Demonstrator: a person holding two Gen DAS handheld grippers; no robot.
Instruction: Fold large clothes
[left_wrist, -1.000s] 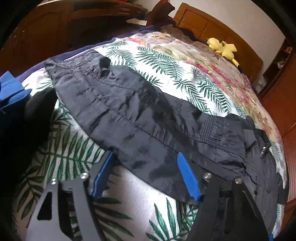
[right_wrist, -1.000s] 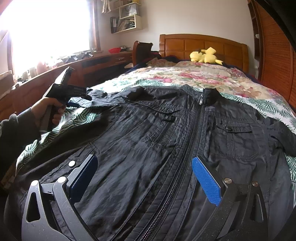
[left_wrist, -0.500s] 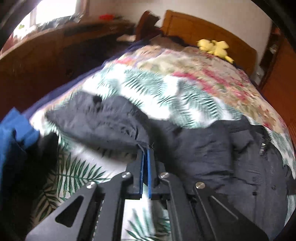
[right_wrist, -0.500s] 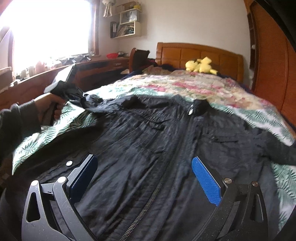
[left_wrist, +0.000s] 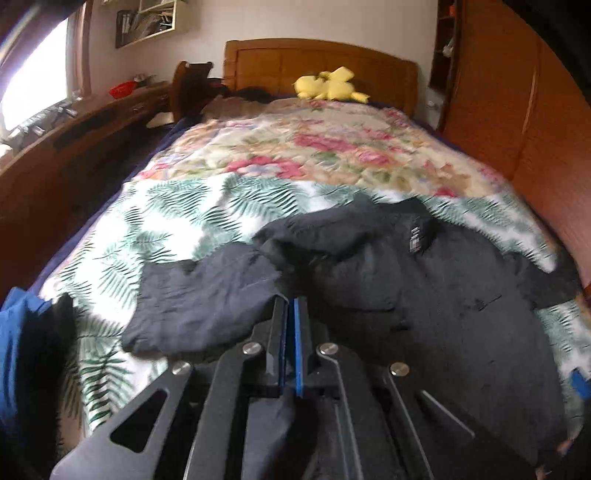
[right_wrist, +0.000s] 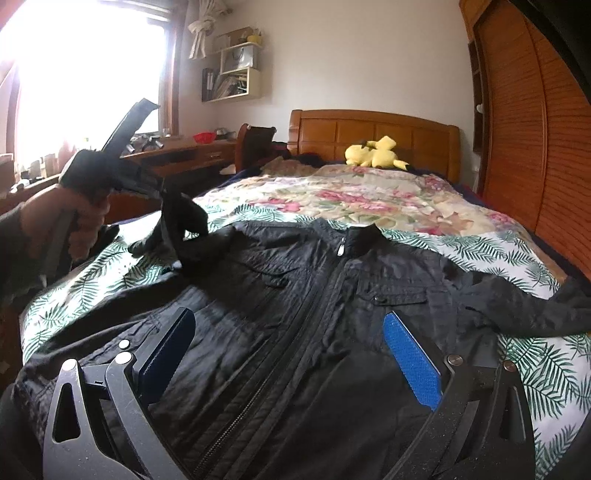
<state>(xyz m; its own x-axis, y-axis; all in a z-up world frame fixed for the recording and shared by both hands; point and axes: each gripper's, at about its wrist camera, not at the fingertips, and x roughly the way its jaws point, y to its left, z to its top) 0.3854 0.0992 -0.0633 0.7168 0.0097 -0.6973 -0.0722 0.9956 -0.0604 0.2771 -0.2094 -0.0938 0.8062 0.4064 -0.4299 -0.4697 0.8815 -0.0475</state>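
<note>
**Black jacket lies lengthwise on the bed, one sleeve pinched and lifted**

A black zip-front jacket of thin crinkled fabric (right_wrist: 317, 317) lies face up on the bed with a palm-leaf and floral quilt (right_wrist: 369, 195). Its long axis runs along the bed: the stand-up collar points toward the wooden headboard (right_wrist: 373, 136) and the hem lies at the foot edge, nearest the cameras. The closed zipper runs straight down the middle.

The left tongs (left_wrist: 290, 306) are closed flat, pads together, with the black sleeve (left_wrist: 207, 299) pinched between them. In the right wrist view a person's hand (right_wrist: 62, 221) holds these tongs above the bed's left edge, and the sleeve hangs from them in a bunch, raised off the quilt and draped back down to the jacket's shoulder. The other sleeve (right_wrist: 524, 306) lies spread out sideways toward the bed's right edge.

The right tongs (right_wrist: 291, 343) stand wide apart over the lower front of the jacket, one pad on each side of the zipper, gripping nothing.

A yellow plush toy (right_wrist: 373, 153) rests at the head of the bed against the headboard. A blue cloth (left_wrist: 14, 350) shows at the near left corner in the left wrist view.
</note>
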